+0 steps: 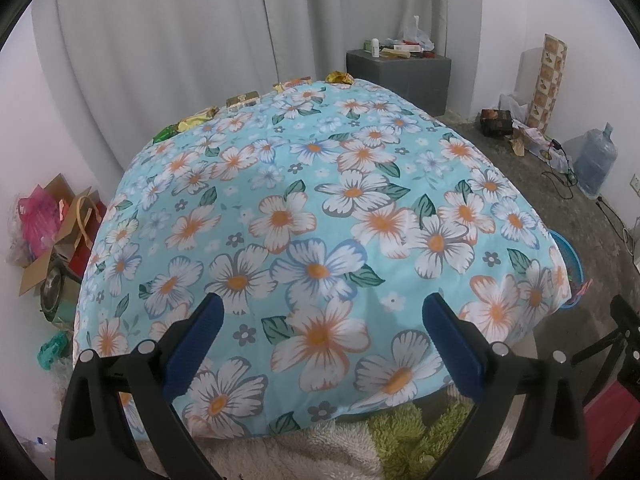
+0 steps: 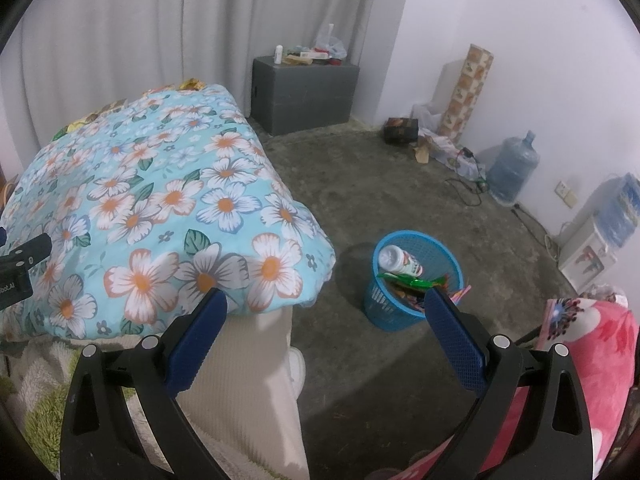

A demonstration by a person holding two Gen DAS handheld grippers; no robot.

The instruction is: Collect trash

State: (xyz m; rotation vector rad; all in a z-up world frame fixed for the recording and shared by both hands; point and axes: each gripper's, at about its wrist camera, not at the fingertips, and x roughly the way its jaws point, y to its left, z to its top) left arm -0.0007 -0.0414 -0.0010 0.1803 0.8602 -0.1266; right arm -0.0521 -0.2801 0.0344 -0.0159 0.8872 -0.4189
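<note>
While both grippers hang over the near edge of the table, neither one's got anything in it. Left gripper (image 1: pixel 320 312) has its blue pads spread wide over the floral cloth (image 1: pixel 320 208), nothing between them but flowers. Right gripper (image 2: pixel 326 308) is spread just as wide, off the table's right side, w/ bare concrete floor (image 2: pixel 400 208) under it.

Just past the right gripper's right pad sits a blue mesh basket (image 2: pixel 416 240) on the floor, near the table's near-right corner but apart from it. Inside: a white bottle w/ a red-and-green label (image 2: pixel 400 262), lying tilted, plus green and orange wrappers (image 2: pixel 412 280) piled under it.

Rest of the trash is way out along the table's far edge, lined up approx. in a row: a green wrapper (image 1: pixel 166 133) at the far-left corner, a yellow one (image 1: pixel 198 118) next to it, then a gold box (image 1: pixel 242 100), an orange-ish packet (image 1: pixel 292 83), and a crumpled gold wrapper (image 1: pixel 339 77) toward the far-right corner. All well apart from both grippers.

Behind the table hangs a grey curtain (image 1: pixel 180 40). A dark grey box (image 2: pixel 304 92) w/ clutter on top stands by the wall.
</note>
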